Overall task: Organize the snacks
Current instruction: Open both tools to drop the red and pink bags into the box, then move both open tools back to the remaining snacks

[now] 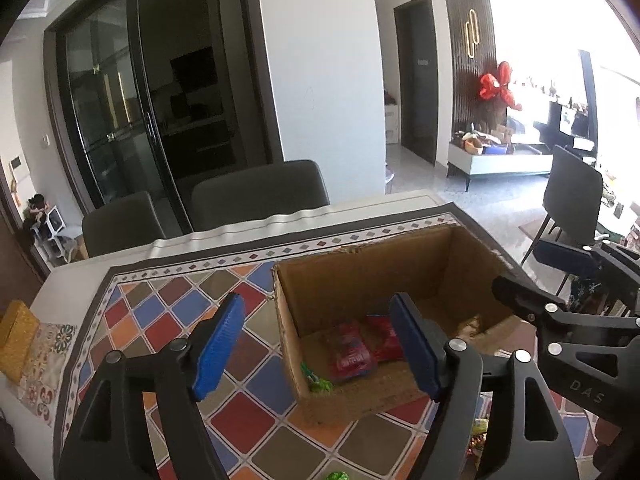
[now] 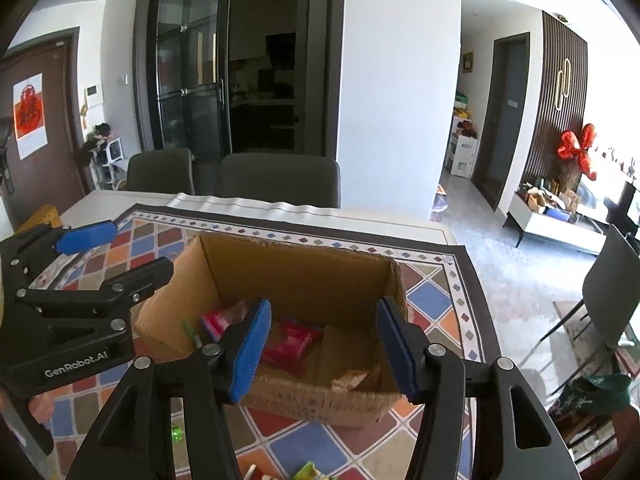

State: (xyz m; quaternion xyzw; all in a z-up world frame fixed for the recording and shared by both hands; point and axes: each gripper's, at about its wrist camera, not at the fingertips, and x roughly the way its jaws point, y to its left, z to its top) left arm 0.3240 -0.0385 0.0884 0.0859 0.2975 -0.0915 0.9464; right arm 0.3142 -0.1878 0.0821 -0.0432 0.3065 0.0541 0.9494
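Both claws I operate stand released, nothing between the pads: left gripper [image 1: 316, 344] and right gripper [image 2: 322, 344] hover over the cardboard box [image 2: 288, 272] on the patterned tablecloth [image 1: 168, 308]. Inside the box lie red snack packets [image 2: 290, 344]; green wrappers [image 2: 308, 472] lie outside, near its front wall.

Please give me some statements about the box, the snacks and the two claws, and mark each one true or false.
1. The cardboard box stands open on the patterned tablecloth. True.
2. The box is empty. False: red snack packets lie inside.
3. The right claw grips a packet. False: it is open, holding nothing.
4. The left claw is open. True.
5. A green wrapper lies outside the box. True.
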